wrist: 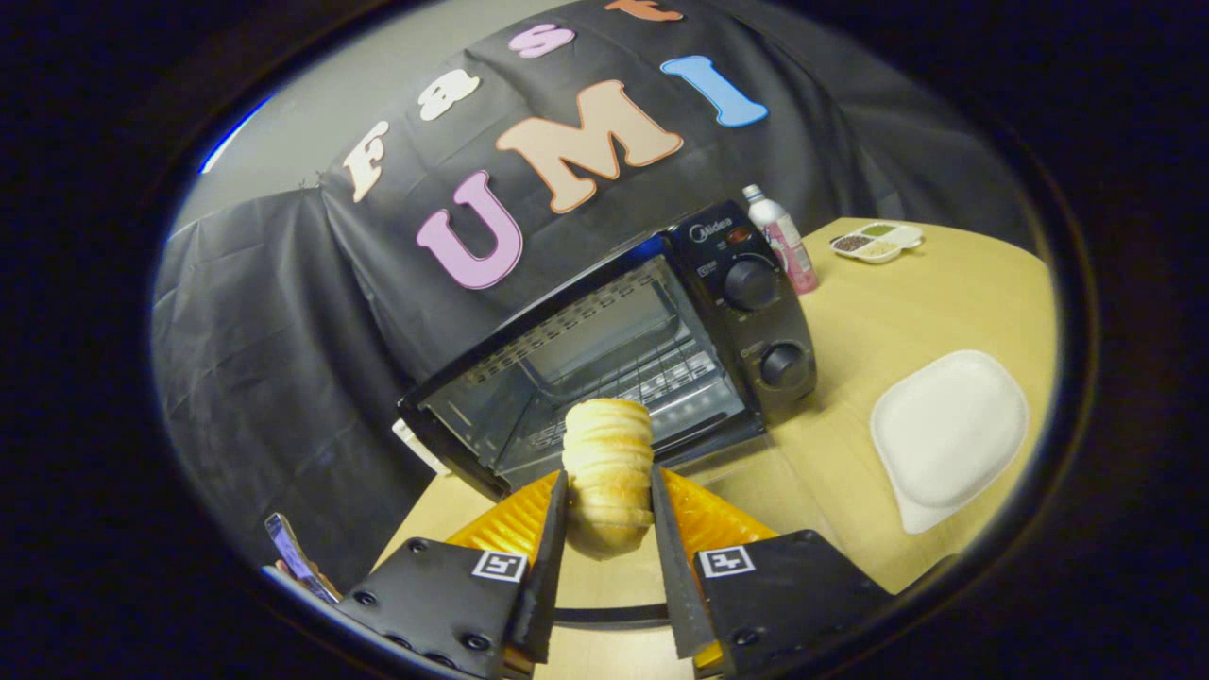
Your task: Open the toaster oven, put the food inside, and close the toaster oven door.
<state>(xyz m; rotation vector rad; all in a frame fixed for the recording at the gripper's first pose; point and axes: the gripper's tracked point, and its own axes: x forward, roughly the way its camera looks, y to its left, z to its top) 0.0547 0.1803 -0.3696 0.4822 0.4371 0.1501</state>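
— While clamped between both fingers [557,529] of gripper [609,515]: bread roll [607,472], upright, held above tabletop [878,321], just before open toaster oven [623,349]. Confirm?
— Confirmed. Oven door down, rack bare, standing toward tabletop's back edge.
— Other stock?
— White plate [947,434] near right edge; pink bottle [783,241] beside oven; divided dish [876,242] at far corner.

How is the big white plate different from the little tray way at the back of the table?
The white plate is bare; the little tray holds dark, green and pale fillings in separate compartments. The plate looks bigger and lies nearer the gripper, which clamps a bread roll. Both are white and rest on the wooden table.
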